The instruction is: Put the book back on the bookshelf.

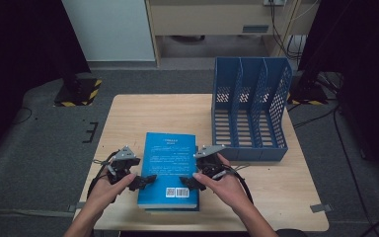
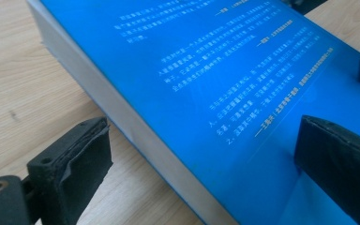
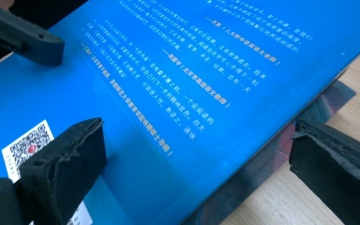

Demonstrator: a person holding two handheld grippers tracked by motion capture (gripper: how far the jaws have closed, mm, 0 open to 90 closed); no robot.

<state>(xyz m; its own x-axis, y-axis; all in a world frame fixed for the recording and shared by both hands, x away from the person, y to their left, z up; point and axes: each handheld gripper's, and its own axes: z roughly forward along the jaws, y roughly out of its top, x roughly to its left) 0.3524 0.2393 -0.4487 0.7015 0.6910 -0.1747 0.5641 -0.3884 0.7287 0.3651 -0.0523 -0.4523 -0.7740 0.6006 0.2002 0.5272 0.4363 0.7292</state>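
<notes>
Blue book (image 1: 169, 165) thick, stiff, heavy, glossy cover likely slippery. Both my grippers, left (image 1: 145, 181) and right (image 1: 186, 181), spread, straddling its side edges; grip there.

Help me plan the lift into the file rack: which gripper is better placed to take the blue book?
Probably the right gripper: its open jaws straddle the blue book on the edge nearer the blue file rack. The left gripper straddles the far edge.
</notes>
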